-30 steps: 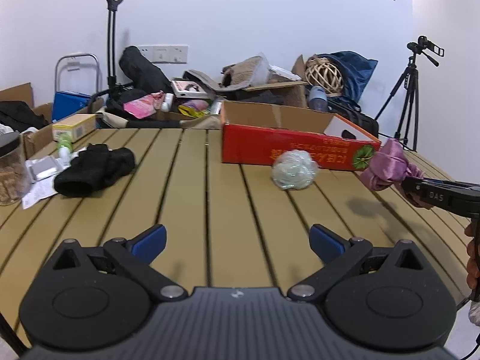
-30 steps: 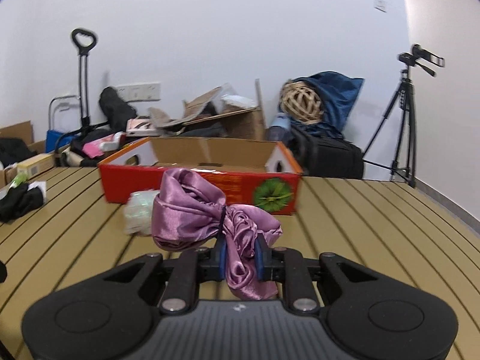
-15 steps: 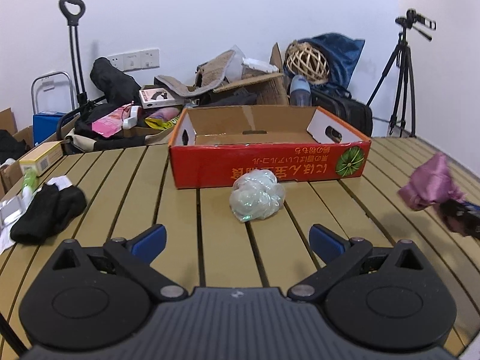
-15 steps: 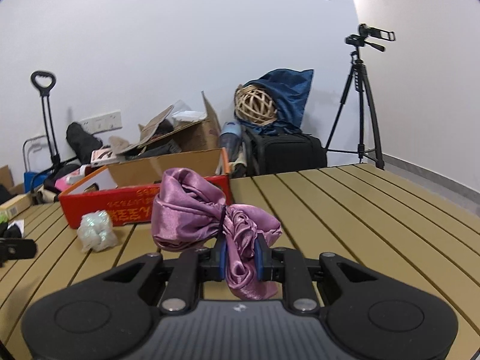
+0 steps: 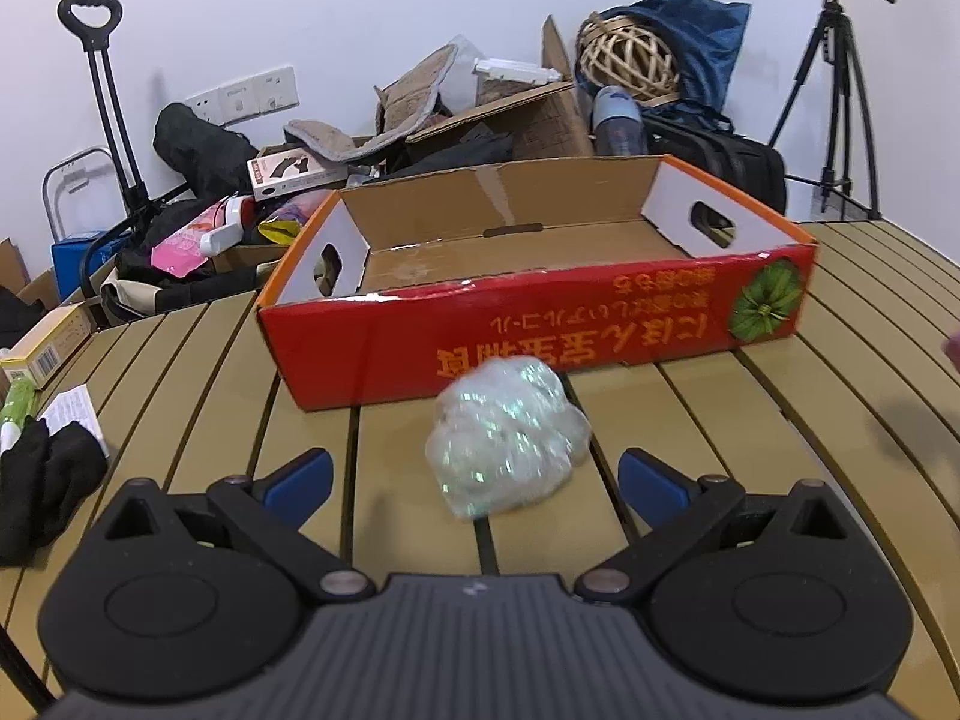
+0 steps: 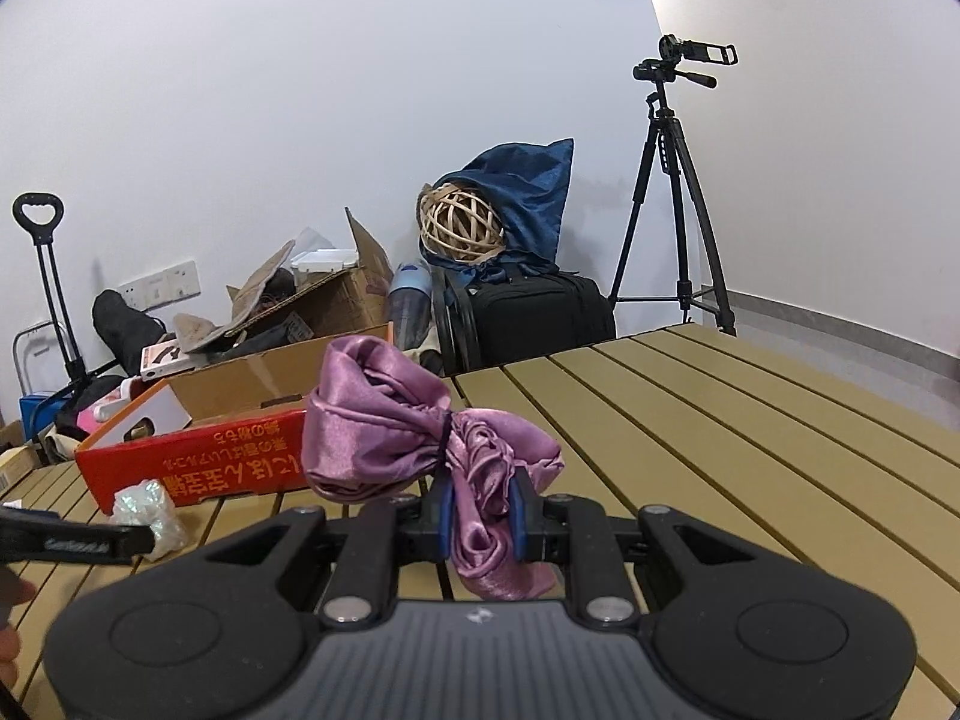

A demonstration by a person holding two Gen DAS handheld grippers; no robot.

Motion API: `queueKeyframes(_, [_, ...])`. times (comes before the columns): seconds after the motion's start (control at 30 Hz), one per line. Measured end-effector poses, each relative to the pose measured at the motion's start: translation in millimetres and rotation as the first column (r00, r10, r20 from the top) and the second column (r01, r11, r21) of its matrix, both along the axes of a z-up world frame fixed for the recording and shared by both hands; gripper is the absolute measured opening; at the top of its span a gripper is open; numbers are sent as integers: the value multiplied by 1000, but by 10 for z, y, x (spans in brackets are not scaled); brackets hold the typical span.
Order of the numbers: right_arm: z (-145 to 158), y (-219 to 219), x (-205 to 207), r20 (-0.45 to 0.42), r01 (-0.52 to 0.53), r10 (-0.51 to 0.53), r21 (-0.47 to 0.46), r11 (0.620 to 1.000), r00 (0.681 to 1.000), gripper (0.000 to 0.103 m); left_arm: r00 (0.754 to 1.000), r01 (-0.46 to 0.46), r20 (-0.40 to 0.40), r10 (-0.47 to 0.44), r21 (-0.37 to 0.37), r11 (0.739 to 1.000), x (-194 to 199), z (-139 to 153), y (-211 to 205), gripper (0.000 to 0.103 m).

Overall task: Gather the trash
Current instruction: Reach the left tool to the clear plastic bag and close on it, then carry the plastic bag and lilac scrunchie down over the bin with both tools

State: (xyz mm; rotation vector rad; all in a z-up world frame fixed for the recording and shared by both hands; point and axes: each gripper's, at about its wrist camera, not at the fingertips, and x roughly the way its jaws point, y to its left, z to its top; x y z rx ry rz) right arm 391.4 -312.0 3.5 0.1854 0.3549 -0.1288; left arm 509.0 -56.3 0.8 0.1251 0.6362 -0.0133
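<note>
A crumpled ball of clear plastic wrap [image 5: 507,438] lies on the slatted table just in front of a red cardboard tray box [image 5: 540,324]. My left gripper [image 5: 474,477] is open, its blue pads on either side of the ball and just short of it. My right gripper [image 6: 479,516] is shut on a purple satin cloth [image 6: 420,438], held above the table to the right of the box [image 6: 198,462]. The plastic ball also shows in the right wrist view [image 6: 147,510], with the left gripper's body beside it.
A black cloth [image 5: 42,480], a paper slip and a small yellow box [image 5: 45,345] lie at the table's left. Behind the table stand piled boxes, bags, a trolley handle [image 5: 90,12] and a tripod [image 6: 672,192].
My left gripper has swung right and moved in toward the plastic ball, which now sits between its open fingers. My right gripper has carried the purple cloth rightward, away from the box.
</note>
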Motion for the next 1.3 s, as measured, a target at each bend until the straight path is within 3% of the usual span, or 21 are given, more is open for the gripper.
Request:
queueKeyframes(0.17, [-25, 35, 47, -8, -3, 3, -22, 1000, 1000, 17, 1000, -24, -19, 23, -22, 999, 214, -66, 18, 102])
queueKeyframes(0.3, [-42, 26, 76, -13, -2, 2, -17, 1000, 1000, 17, 998, -24, -50, 22, -35, 999, 301, -149, 7, 92])
queueKeyframes(0.47, [-47, 47, 100, -11, -12, 12, -15, 1000, 1000, 17, 999, 5, -54, -7, -41, 999, 301, -173, 9, 53])
queueKeyframes(0.53, [-56, 63, 105, -12, -22, 22, -16, 1000, 1000, 17, 999, 16, -41, -18, -52, 999, 260, -157, 26, 46])
queueKeyframes(0.9, [-53, 130, 58, -10, -49, 49, -34, 998, 999, 17, 998, 12, 54, -9, -53, 999, -179, 112, 87, 45])
queueKeyframes(1.3, [13, 197, -256, 22, -109, 110, -57, 992, 994, 17, 991, 42, 127, -34, -59, 997, -955, 328, 37, 45])
